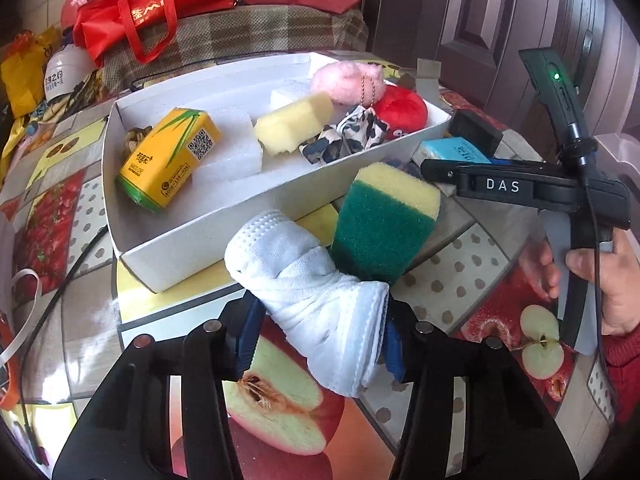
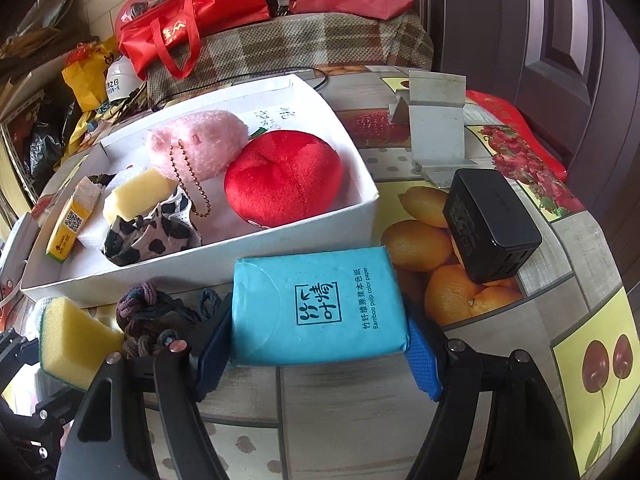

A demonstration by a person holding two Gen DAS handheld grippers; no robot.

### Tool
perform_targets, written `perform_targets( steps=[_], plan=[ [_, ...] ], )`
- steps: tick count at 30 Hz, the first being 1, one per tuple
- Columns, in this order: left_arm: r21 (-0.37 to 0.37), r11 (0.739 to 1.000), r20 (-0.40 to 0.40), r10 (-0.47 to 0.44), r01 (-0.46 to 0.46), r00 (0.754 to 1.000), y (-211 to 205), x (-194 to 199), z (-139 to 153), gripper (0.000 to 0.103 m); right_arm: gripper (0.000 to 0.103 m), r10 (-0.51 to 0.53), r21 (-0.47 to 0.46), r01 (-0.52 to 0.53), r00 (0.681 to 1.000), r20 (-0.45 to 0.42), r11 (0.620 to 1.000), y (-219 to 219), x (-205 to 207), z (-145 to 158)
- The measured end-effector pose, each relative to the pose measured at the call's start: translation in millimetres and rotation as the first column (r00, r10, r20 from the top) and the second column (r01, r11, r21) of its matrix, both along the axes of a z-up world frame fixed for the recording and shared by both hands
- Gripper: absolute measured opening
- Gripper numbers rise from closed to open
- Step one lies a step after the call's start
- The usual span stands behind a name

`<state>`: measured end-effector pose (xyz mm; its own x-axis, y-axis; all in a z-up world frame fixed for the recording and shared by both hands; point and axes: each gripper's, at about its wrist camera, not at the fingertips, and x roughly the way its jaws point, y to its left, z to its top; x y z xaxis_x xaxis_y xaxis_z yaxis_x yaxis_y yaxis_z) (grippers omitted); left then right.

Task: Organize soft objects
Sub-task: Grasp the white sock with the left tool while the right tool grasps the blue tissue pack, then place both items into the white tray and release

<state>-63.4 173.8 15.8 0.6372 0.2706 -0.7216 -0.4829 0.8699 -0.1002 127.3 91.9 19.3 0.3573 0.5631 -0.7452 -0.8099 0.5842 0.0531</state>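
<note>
My left gripper (image 1: 320, 332) is shut on a rolled white sock (image 1: 312, 292), held in front of the white box (image 1: 200, 240). A green-and-yellow sponge (image 1: 384, 220) leans against the box's near wall. My right gripper (image 2: 316, 344) is shut on a blue tissue pack (image 2: 320, 304) beside the box (image 2: 280, 236). Inside the box lie a pink plush (image 2: 196, 144), a red plush (image 2: 284, 176), a yellow sponge (image 2: 140, 192), a spotted cloth (image 2: 148, 236), white foam (image 1: 232, 148) and a yellow carton (image 1: 172, 156). A dark knotted cord (image 2: 148, 316) lies left of the tissue pack.
A black charger block (image 2: 488, 224) sits on the fruit-print tablecloth (image 2: 480, 360) right of the box. A metal bracket (image 2: 436, 128) stands behind it. Red bags (image 2: 192, 20) and a plaid cushion (image 2: 300, 48) crowd the far side. A cable (image 1: 60, 288) runs along the left.
</note>
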Motion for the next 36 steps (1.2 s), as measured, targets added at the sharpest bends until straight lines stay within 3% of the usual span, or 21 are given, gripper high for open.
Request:
perform_targets(
  steps=[5, 8, 12, 17, 19, 25, 27, 36],
  plan=[
    [0.127, 0.991, 0.161, 0.017, -0.038, 0.987, -17.9, -29.9, 24.0, 0.049, 0.075, -0.029, 0.137, 0.026, 0.999, 0.016, 0.99, -23.0, -1.7, 14.3],
    [0.253, 0.964, 0.265, 0.009, -0.079, 0.964, -38.6, -51.8, 38.2, 0.049, 0.075, -0.03, 0.221, 0.008, 0.995, 0.095, 0.975, -43.1, -19.2, 27.3],
    [0.355, 0.925, 0.324, 0.017, -0.138, 0.946, -55.5, -65.6, 45.8, 0.05, 0.075, 0.017, 0.255, -0.068, 0.981, 0.196, 0.965, -73.3, -56.5, 34.7],
    [0.306, 0.936, 0.301, 0.078, -0.174, 0.95, -37.1, -61.6, 44.1, 0.05, 0.075, 0.056, 0.27, -0.145, 0.949, 0.311, 0.952, -95.1, -92.2, 41.3],
    [0.3, 0.929, 0.31, 0.118, -0.215, 0.943, -26.6, -61.0, 44.0, 0.05, 0.075, 0.069, 0.241, -0.157, 0.939, 0.338, 0.958, -86.3, -95.1, 40.5],
    [0.297, 0.9, 0.284, 0.237, -0.32, 0.929, 12.7, -45.4, 40.1, 0.05, 0.075, 0.036, 0.278, -0.116, 0.96, 0.277, 0.954, -63.8, -77.6, 39.8],
    [0.29, 0.896, 0.275, 0.258, -0.335, 0.926, 22.8, -40.8, 37.9, 0.05, 0.075, 0.024, 0.287, -0.113, 0.954, 0.298, 0.951, -56.3, -76.4, 40.4],
    [0.262, 0.908, 0.224, 0.273, -0.327, 0.936, 54.6, -15.9, 33.0, 0.05, 0.075, 0.021, 0.285, -0.111, 0.953, 0.303, 0.952, 6.5, -55.2, 40.9]
  ],
)
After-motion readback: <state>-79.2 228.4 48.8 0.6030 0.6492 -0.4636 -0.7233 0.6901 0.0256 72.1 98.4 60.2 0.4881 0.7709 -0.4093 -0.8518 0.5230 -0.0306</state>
